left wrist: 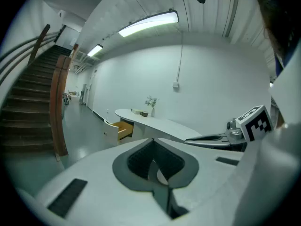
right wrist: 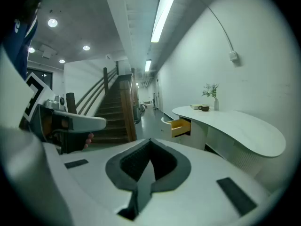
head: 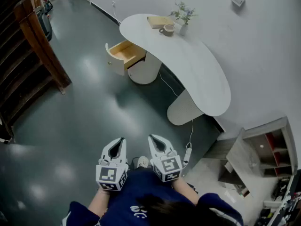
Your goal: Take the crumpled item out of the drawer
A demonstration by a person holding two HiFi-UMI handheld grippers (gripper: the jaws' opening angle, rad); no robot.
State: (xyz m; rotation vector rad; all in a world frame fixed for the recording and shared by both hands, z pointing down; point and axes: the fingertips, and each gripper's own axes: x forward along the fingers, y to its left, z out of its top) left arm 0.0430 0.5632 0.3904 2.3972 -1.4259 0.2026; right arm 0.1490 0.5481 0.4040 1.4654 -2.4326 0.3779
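Note:
The open drawer with a yellow wooden inside juts out of the far end of the curved white desk. It also shows small in the left gripper view, drawer, and in the right gripper view, drawer. No crumpled item can be made out inside it from here. My left gripper and right gripper hang side by side close to the person's body, far from the desk. Both point toward the drawer, slightly downward, shut and holding nothing. The same shows up close for the left gripper and the right gripper.
A dark glossy floor lies between me and the desk. A wooden staircase rises at the left. On the desk's far end sit a book, a cup and a small plant. A shelf unit stands at the right, and a cable hangs by the desk leg.

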